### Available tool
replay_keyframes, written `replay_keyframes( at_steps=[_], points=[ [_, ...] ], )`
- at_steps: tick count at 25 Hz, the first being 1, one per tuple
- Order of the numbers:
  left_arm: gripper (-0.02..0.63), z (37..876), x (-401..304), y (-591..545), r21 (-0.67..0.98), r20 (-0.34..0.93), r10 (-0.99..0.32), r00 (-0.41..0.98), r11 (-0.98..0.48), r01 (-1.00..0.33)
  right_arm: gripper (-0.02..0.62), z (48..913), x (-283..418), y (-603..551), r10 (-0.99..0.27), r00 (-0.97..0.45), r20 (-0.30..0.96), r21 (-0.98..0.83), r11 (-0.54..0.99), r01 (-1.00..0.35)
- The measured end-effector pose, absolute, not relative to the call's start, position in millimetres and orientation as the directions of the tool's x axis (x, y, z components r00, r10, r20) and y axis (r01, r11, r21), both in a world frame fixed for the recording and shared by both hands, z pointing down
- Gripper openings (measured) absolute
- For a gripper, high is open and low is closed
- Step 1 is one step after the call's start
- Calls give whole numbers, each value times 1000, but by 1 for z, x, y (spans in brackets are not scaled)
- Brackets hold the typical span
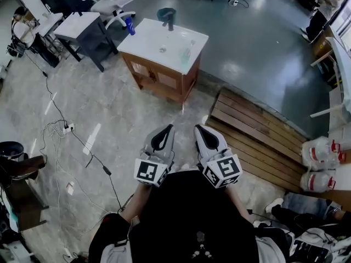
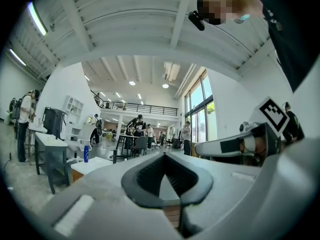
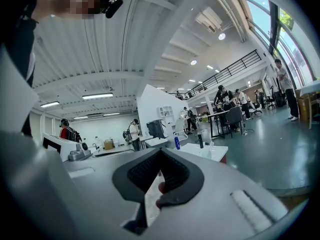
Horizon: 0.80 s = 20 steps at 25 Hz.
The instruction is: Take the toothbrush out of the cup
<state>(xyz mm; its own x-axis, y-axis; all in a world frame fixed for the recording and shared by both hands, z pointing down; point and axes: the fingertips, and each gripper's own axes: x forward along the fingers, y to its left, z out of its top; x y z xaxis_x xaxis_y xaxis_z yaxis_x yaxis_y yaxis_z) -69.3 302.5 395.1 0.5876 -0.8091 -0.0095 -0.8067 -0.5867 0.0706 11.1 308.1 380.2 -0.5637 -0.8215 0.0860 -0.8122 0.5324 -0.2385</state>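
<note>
White-topped with wooden sides, the table (image 1: 148, 34) stands across a pale stone floor (image 1: 109, 108), well apart from both grippers. On its top, a blue bottle (image 1: 129, 25) stands at the left corner and a dark upright thing (image 1: 170, 22) near the back edge. What looks like a clear cup (image 1: 186, 50) stands toward the right side. The toothbrush is too small to make out from here, so I cannot tell whether it is in the cup.

The person holds the left gripper (image 1: 168, 128) and the right gripper (image 1: 199, 128) side by side close in front of the body. Both point toward the table, and neither is near anything on it. In the left gripper view the dark fingers (image 2: 142, 179) meet at their tips with nothing between them. The right gripper view shows the same: its fingers (image 3: 135, 176) are pressed together and hold nothing. The table shows small in the distance beyond them.

To the right of the grippers lies a slatted wooden platform (image 1: 258, 141), with water jugs (image 1: 321, 153) past its right end. Cables (image 1: 71, 129) trail over the floor on the left. A grey desk (image 1: 82, 29) and a white chair (image 1: 112, 1) stand to the left of the table. Other people stand about the hall in the background of both gripper views.
</note>
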Motion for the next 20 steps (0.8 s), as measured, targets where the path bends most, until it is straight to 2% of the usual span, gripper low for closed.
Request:
replay_keyframes(
  at_steps=[20],
  points=[
    [2,401,-51,276,75,-5,-796,605,-603,-794,2,393,38,283,-852,-514,104,-289,468,-835]
  ],
)
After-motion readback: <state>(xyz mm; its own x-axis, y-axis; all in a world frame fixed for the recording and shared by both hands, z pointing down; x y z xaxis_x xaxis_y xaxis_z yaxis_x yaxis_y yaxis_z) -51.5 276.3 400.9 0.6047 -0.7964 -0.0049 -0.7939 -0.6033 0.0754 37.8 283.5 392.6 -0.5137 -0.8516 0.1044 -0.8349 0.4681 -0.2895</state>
